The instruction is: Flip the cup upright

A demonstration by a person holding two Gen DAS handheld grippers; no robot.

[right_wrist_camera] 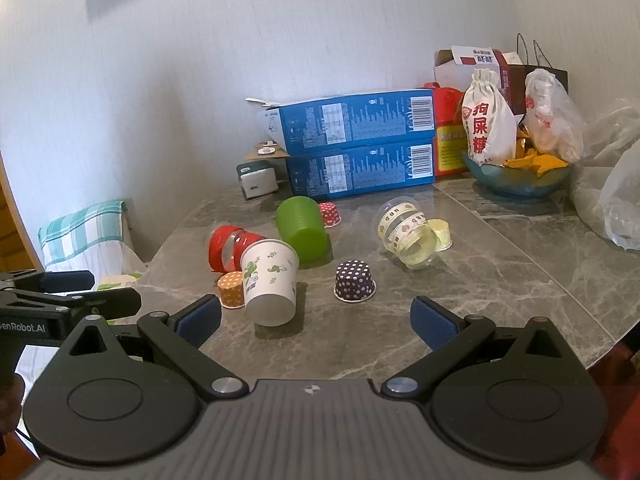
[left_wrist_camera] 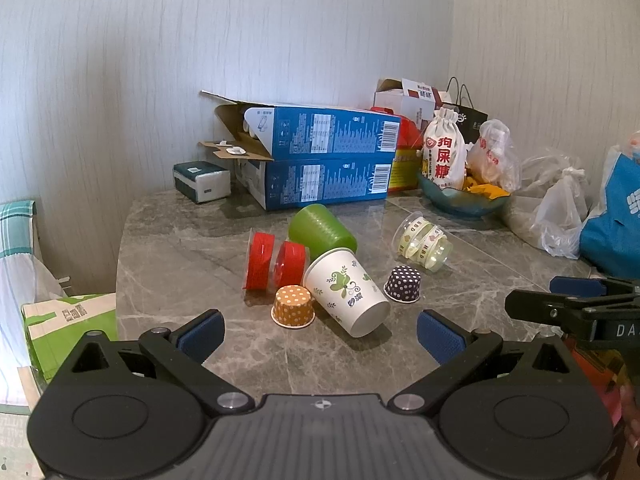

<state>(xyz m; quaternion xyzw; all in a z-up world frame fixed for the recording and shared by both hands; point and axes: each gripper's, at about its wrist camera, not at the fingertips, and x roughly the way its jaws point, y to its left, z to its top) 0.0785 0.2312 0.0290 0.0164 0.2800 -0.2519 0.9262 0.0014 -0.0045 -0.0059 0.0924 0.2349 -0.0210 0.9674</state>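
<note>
Several cups lie on the grey marble table (left_wrist_camera: pixel 168 240). A white paper cup with green leaves (left_wrist_camera: pixel 346 292) (right_wrist_camera: pixel 270 284) lies on its side, base toward me. A green plastic cup (left_wrist_camera: pixel 320 228) (right_wrist_camera: pixel 300 228), a red-banded clear cup (left_wrist_camera: pixel 272 264) (right_wrist_camera: pixel 228 248) and a clear ribbon-printed cup (left_wrist_camera: pixel 424 242) (right_wrist_camera: pixel 408 236) also lie on their sides. An orange dotted cup (left_wrist_camera: pixel 292 306) (right_wrist_camera: pixel 231 289) and a purple dotted cup (left_wrist_camera: pixel 403 283) (right_wrist_camera: pixel 354 281) stand upside down. My left gripper (left_wrist_camera: pixel 320 336) (right_wrist_camera: pixel 80 290) and right gripper (right_wrist_camera: pixel 316 322) (left_wrist_camera: pixel 560 296) are open and empty, short of the cups.
Two stacked blue boxes (left_wrist_camera: pixel 320 160), a tissue pack (left_wrist_camera: pixel 202 182), a glass bowl with a white pouch (left_wrist_camera: pixel 444 160), plastic bags (left_wrist_camera: pixel 560 216) and a blue bag (left_wrist_camera: pixel 616 216) crowd the back and right. A small red dotted cup (right_wrist_camera: pixel 330 214) sits behind the green cup. The table edge runs at the left.
</note>
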